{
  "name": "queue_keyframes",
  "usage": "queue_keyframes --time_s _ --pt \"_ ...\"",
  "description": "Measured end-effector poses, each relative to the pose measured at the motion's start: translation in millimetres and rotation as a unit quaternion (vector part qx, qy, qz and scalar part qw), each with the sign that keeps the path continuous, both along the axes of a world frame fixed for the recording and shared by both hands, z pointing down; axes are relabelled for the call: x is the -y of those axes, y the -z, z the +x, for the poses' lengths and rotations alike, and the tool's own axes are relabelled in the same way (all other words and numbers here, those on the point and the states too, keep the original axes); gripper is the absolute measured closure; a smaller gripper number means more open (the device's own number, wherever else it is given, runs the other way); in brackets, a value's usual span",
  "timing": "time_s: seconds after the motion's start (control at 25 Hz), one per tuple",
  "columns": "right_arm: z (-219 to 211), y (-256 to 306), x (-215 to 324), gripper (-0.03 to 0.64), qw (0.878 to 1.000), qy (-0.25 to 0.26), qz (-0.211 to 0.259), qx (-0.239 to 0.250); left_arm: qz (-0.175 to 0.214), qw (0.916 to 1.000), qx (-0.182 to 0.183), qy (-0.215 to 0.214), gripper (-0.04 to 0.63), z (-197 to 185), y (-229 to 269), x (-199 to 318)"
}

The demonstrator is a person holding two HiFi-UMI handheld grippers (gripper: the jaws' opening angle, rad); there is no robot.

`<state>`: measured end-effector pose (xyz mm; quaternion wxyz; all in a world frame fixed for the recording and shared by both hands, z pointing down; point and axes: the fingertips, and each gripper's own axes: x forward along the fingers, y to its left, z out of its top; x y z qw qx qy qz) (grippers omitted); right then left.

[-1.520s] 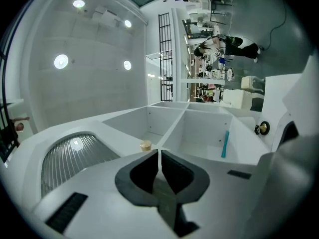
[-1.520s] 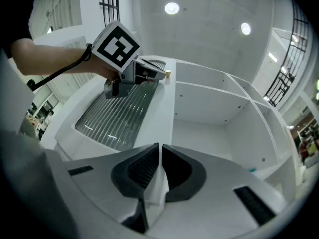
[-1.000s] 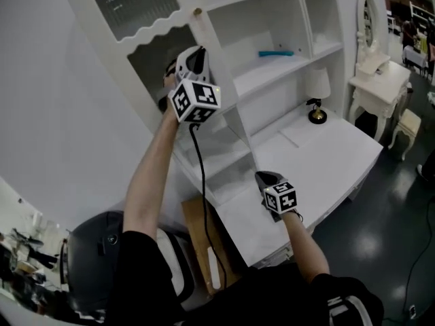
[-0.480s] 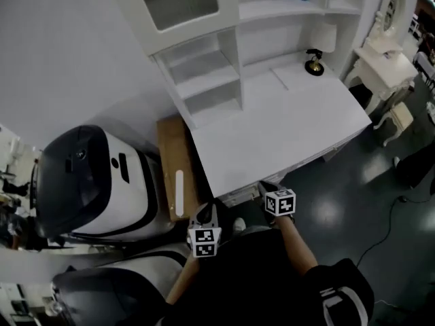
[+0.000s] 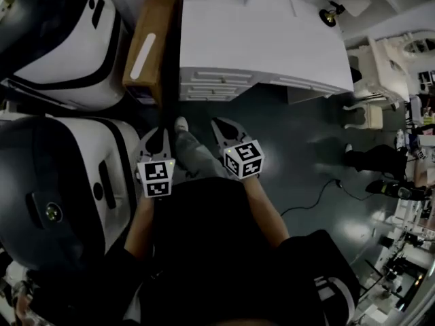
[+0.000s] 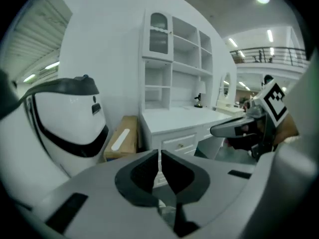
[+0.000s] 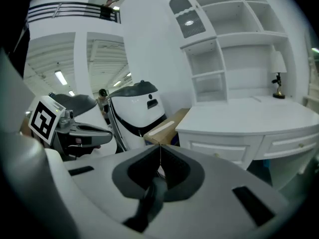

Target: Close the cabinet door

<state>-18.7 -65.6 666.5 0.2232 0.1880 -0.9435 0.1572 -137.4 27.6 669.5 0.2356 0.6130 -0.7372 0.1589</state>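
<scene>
Dark showroom floor (image 5: 306,161), white desk (image 5: 265,39) ahead. Left gripper (image 5: 158,136): jaws together, empty. Right gripper (image 5: 219,126): jaws together, empty. Cabinet door (image 6: 158,34): well ahead of and above both grippers, appears flush in its frame. Step: closing judged complete; next move needs only a check.

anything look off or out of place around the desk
Nothing stands out. The cabinet door looks shut, the lamp stands upright on the desk, and nothing is spilled. A cardboard box lies tucked beside the desk.
</scene>
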Motion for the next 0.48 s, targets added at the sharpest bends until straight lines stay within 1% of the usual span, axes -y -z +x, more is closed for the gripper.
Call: queue_keyframes --time_s 0.08,0.12,0.2,0.28,0.32,0.4,0.44,0.48 --pt "31.0 0.8 -20.8 0.595 1.000 -0.007 0.004 -0.014 -0.006 0.9985 -0.045 0.030 0.566 40.6 -12.3 -34.2" --pt "47.6 1.8 -24.1 0.595 1.000 -0.021 0.001 -0.015 -0.010 0.9978 -0.059 0.028 0.566 62.0 -16.7 -46.6" --pt "74.8 4.2 -20.2 0.595 0.999 -0.052 -0.003 -0.016 -0.005 0.9977 -0.067 0.003 0.566 93.4 -15.9 -57.6" --pt "91.0 5.5 -19.7 0.595 0.998 -0.068 0.001 -0.014 0.001 0.9973 -0.072 -0.018 0.566 109.4 -15.6 -66.2" --pt "95.7 7.1 -24.3 0.595 0.998 -0.070 0.001 -0.006 -0.003 0.9970 -0.074 -0.024 0.566 114.7 -19.0 -72.5" --pt "99.0 15.4 -37.2 0.594 0.998 -0.055 -0.005 0.025 -0.006 0.9970 -0.074 -0.025 0.566 123.1 -26.7 -78.5" --pt "100.1 20.2 -45.2 0.594 0.999 -0.035 -0.005 0.035 0.003 0.9966 -0.079 -0.023 0.566 129.7 -26.4 -75.3" --pt "103.0 23.0 -56.7 0.594 0.999 -0.001 0.003 0.032 0.025 0.9950 -0.095 -0.020 0.566 140.0 -21.7 -68.4"
